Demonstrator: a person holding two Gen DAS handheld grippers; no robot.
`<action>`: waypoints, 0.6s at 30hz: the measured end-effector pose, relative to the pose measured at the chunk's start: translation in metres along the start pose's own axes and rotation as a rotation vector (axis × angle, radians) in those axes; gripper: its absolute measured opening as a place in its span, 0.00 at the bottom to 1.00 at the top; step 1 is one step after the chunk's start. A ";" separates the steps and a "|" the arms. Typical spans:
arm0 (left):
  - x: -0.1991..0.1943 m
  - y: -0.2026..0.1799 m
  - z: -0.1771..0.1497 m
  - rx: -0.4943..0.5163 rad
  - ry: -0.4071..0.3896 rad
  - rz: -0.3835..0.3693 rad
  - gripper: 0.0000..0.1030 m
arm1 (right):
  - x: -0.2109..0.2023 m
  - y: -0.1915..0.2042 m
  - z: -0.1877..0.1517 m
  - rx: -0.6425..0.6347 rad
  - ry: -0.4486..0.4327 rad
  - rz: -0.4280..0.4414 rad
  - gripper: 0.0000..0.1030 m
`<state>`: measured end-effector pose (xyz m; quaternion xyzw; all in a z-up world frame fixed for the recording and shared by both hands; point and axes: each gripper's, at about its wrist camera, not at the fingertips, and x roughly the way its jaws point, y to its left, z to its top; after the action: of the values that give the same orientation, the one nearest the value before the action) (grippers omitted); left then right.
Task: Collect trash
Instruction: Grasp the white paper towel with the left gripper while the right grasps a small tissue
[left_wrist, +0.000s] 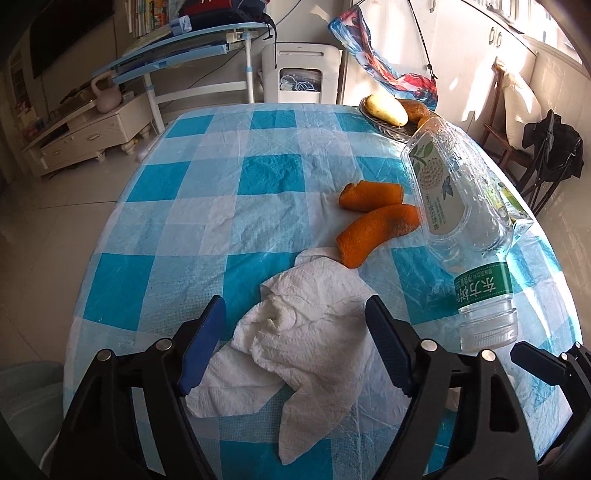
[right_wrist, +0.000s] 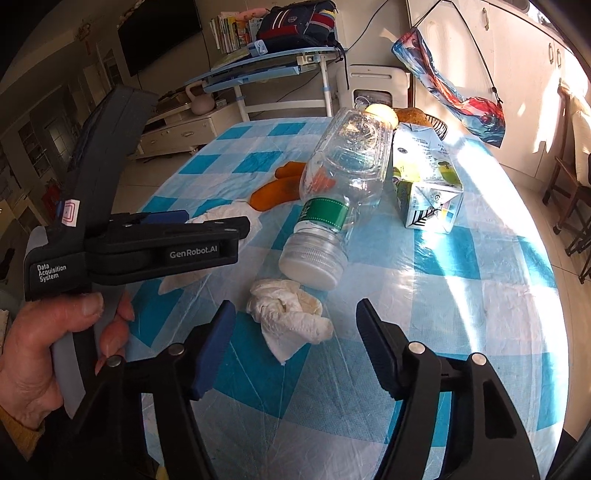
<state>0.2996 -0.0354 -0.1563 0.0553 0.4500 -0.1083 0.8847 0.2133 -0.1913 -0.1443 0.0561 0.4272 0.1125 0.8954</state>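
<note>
Trash lies scattered on a worktop (left_wrist: 122, 295) covered by a blue-and-white checked cloth; places below are given relative to the clear plastic bottle (right_wrist: 340, 195), which lies on its side, white cap toward the cameras. Left of the bottle: a person's hand (right_wrist: 55, 332) grips the left tongs (left_wrist: 295, 347), whose jaws stand partly open on either side of a large crumpled white paper towel (left_wrist: 295, 343), the pads clear of the paper in the left wrist view. Beyond the towel and just left of the bottle lie two orange peel pieces (left_wrist: 373, 214). Directly in front of the bottle's cap sits a small stained tissue wad (right_wrist: 291, 314), near the cap; the right tongs (right_wrist: 295, 347) hover over it, jaws partly open, holding nothing. Just right of the bottle rests a flattened drink carton (right_wrist: 424, 177). Behind the bottle, at the far edge, a dish (left_wrist: 388, 129) holds fruit
</note>
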 end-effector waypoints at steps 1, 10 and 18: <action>-0.002 -0.002 -0.001 0.007 -0.004 0.004 0.64 | 0.002 0.000 0.000 0.000 0.006 0.003 0.55; -0.022 0.000 -0.021 0.005 -0.028 -0.038 0.28 | -0.002 0.000 -0.007 -0.011 0.010 0.021 0.29; -0.047 0.011 -0.051 -0.050 -0.034 -0.092 0.21 | -0.020 0.007 -0.022 -0.001 -0.002 0.038 0.27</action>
<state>0.2352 -0.0081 -0.1489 0.0105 0.4394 -0.1383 0.8875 0.1831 -0.1897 -0.1412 0.0637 0.4250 0.1295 0.8936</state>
